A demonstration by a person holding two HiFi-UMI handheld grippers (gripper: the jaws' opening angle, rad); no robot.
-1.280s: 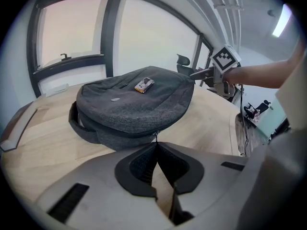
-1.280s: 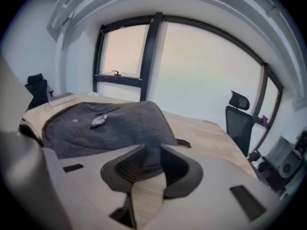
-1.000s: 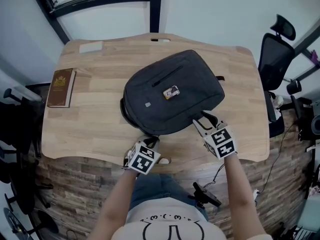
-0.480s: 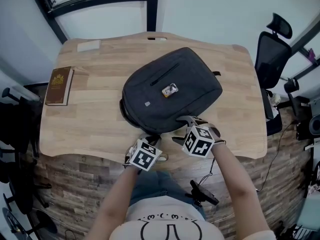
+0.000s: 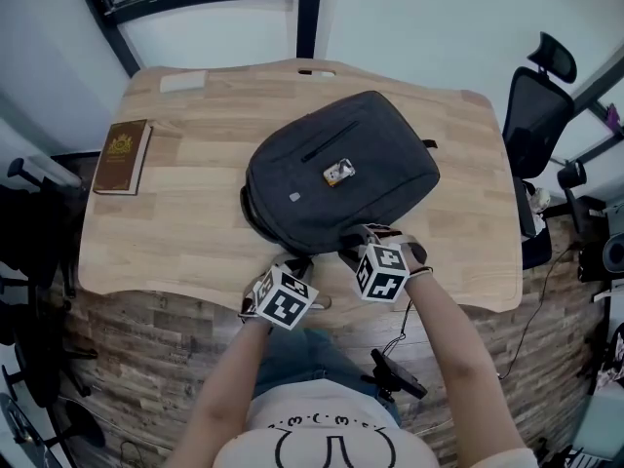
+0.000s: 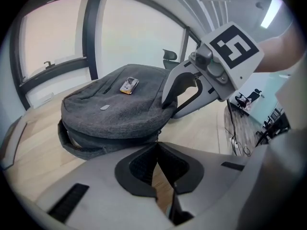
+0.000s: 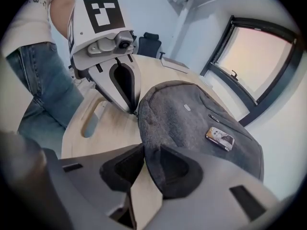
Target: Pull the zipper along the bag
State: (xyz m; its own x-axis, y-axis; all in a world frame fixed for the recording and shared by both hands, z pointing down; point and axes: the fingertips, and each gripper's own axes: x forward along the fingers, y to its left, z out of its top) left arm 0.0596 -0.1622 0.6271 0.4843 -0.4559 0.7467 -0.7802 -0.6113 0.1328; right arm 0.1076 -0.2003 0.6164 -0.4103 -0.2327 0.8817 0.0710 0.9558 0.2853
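Note:
A dark grey backpack (image 5: 341, 178) lies flat on the wooden table (image 5: 195, 232), with a small card (image 5: 337, 173) on top. At the bag's near edge my left gripper (image 5: 300, 261) is shut on the zipper pull (image 6: 157, 139); its jaws meet right at the seam. Just to its right, my right gripper (image 5: 353, 245) has been closing its jaws, and they now pinch a fold of the bag's edge (image 7: 149, 147). The left gripper (image 7: 133, 110) shows in the right gripper view, its tips at the bag's rim.
A brown book (image 5: 121, 156) lies at the table's left edge, with a pale flat object (image 5: 182, 82) at the back left. An office chair (image 5: 534, 115) stands to the right. The table's near edge runs just under both grippers.
My right gripper has slid left along the bag's near edge and rolled over. Its jaws, wide before, now sit closed on the bag's edge. The left gripper has stayed put.

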